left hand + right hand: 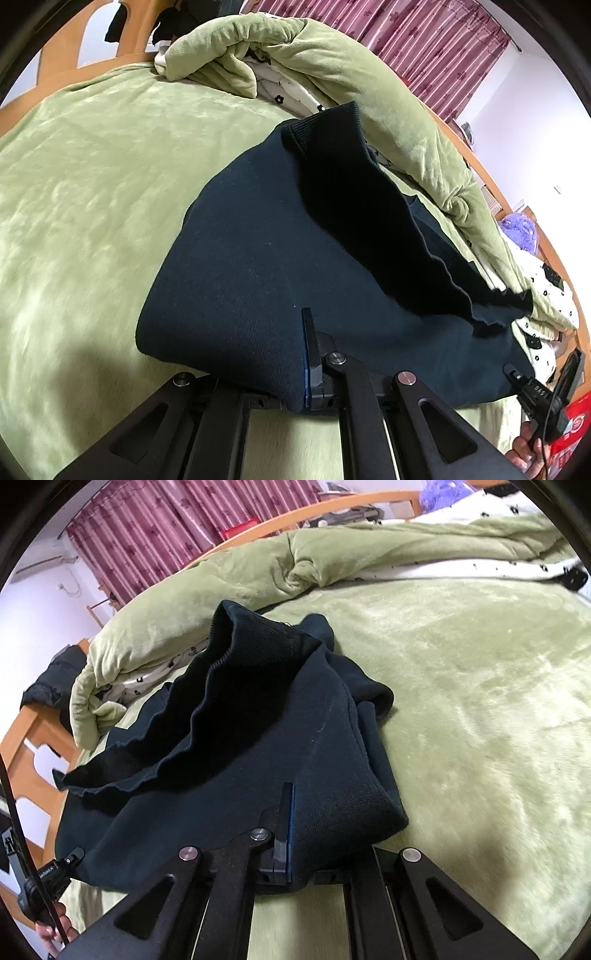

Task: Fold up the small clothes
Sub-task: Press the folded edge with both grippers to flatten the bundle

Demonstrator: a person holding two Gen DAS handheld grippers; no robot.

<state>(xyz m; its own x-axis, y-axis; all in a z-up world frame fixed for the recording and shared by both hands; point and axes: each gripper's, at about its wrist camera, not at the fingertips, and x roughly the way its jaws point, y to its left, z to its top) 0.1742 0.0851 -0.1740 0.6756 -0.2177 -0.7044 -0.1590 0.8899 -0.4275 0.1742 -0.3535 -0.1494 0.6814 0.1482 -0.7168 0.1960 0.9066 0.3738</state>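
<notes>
dark navy knit, thick and soft, makes up the garment [258, 258] that lies on the green blanket [74, 221] just ahead of both grippers. the left gripper [306, 354] has its jaws pinched together on the near left corner of the garment, with cloth draped over one side of the closed fingers. the right gripper [286, 827] is clamped the same way on the near right corner [351, 805], where the cloth bunches into a fat roll beside its fingers.

beyond the grippers the ribbed hem [229, 686] stands up in a wavy, open mouth, so the fabric has some body but no stiffness; it sags wherever nothing holds it. it looks like a fleece-weight jumper: light enough for two pinches, not slippery, nothing to break. the likely trouble is bulk, since thick layers can creep out of a narrow grip, and the loose hem may flop the wrong way when the near edge is carried over.

the corners held now seem the right places, both layers together, with the edge between the grippers kept taut. a rolled quilt [332, 55] lies past the garment, well clear of both grippers.
</notes>
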